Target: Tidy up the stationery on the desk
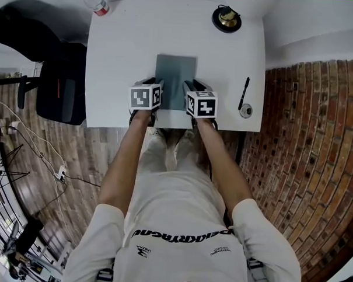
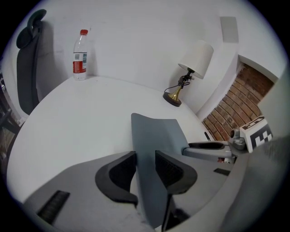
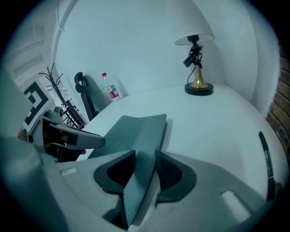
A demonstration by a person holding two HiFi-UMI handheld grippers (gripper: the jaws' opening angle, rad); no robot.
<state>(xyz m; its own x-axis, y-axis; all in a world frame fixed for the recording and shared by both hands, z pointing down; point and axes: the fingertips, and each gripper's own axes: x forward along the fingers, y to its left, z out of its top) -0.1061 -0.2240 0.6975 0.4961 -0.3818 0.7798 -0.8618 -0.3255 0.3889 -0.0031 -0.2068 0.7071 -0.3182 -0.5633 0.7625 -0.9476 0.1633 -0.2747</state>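
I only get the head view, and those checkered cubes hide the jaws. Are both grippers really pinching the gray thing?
Observer: Yes. The left gripper is shut on one edge of the gray pouch.
Operator: And the right one?
Observer: The right gripper is shut on the pouch's opposite edge.
Operator: What's that round black blob up top?
Observer: A lamp. From the side it shows a white shade above a gold-and-black base.
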